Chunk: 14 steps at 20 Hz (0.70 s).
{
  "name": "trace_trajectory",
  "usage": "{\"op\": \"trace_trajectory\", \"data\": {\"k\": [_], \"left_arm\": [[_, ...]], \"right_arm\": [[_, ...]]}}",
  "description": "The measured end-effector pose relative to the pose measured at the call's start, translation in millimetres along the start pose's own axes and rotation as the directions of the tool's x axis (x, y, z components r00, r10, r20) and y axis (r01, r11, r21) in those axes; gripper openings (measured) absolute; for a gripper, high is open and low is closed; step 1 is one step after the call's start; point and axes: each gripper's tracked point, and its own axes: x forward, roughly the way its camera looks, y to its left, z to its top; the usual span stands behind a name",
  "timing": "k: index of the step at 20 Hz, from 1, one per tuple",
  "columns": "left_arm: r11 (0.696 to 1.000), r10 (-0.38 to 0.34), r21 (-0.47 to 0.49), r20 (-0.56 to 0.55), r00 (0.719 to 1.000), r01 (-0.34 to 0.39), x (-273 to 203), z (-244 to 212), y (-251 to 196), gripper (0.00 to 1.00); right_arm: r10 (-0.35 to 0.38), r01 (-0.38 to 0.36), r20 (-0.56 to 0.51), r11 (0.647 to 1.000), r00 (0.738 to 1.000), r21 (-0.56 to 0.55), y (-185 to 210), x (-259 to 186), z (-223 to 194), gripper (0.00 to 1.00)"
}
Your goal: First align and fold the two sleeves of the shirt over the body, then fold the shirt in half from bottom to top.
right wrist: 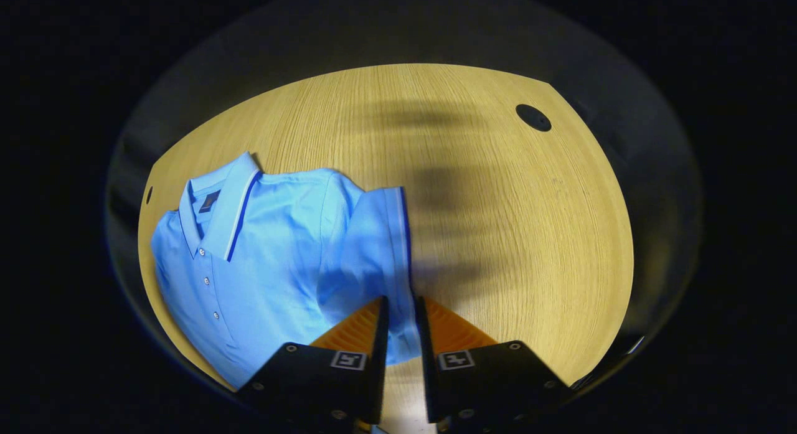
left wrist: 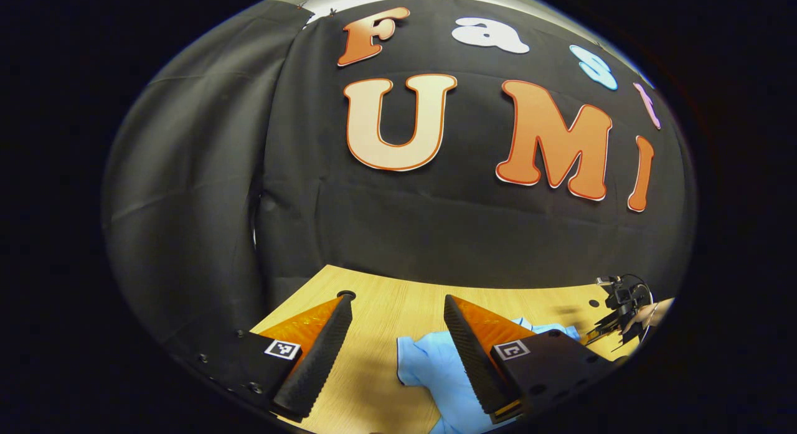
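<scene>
**Entry: blue polo shirt, sleeve fold under way — risks at this moment**

Landmark: the shirt [right wrist: 274, 259], lying face up on the wooden table [right wrist: 498, 235], collar [right wrist: 227, 203] toward the table's far left corner, button placket running down the chest.

Right gripper [right wrist: 401, 316]: at the shirt's near sleeve [right wrist: 373, 247]. Its fingers stand close together with sleeve cloth between them near the hem; they appear clenched on the sleeve, though how much cloth is caught cannot be told.

Left gripper [left wrist: 398, 334]: jaws released, wide apart, hovering above the table beside a bunched edge of the shirt [left wrist: 436, 365]. One finger [left wrist: 473, 359] overlaps the cloth; nothing is gripped.

Other gripper seen far off past the shirt in the left gripper view [left wrist: 622, 303], with part of a hand.

Risks, as judged:
- Thin bite on the sleeve: cloth may slip out mid-fold, leaving the sleeve crumpled on the body.
- Pulling the sleeve with the body unpinned may drag the whole shirt across the table and skew the collar line.
- The bunched edge near the left gripper, if left unsmoothed, would spoil alignment of the second sleeve and the later bottom-to-top fold.
</scene>
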Motion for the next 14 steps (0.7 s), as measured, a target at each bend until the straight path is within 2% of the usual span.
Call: {"op": "trace_trajectory", "data": {"k": [1,3,9,14], "left_arm": [[1.0,0.003,-0.002,-0.002,1.0,-0.003,-1,-1,1,0.96],[1.0,0.007,-0.006,-0.01,1.0,-0.007,-3,-3,4,0.97],[1.0,0.026,-0.013,0.001,1.0,-0.026,-12,-1,23,0.96],[0.999,0.023,-0.023,0.017,1.0,-0.022,-25,1,39,0.97]], "right_arm": [[0.005,-0.005,0.001,1.0,1.0,0.009,2,0,1,0.16],[0.014,-0.014,0.008,1.0,1.0,0.024,5,1,0,0.03],[0.037,-0.037,0.094,0.999,0.995,-0.001,14,-36,11,0.01],[0.058,-0.045,0.163,0.995,0.985,-0.087,41,-70,15,0.0]]}}
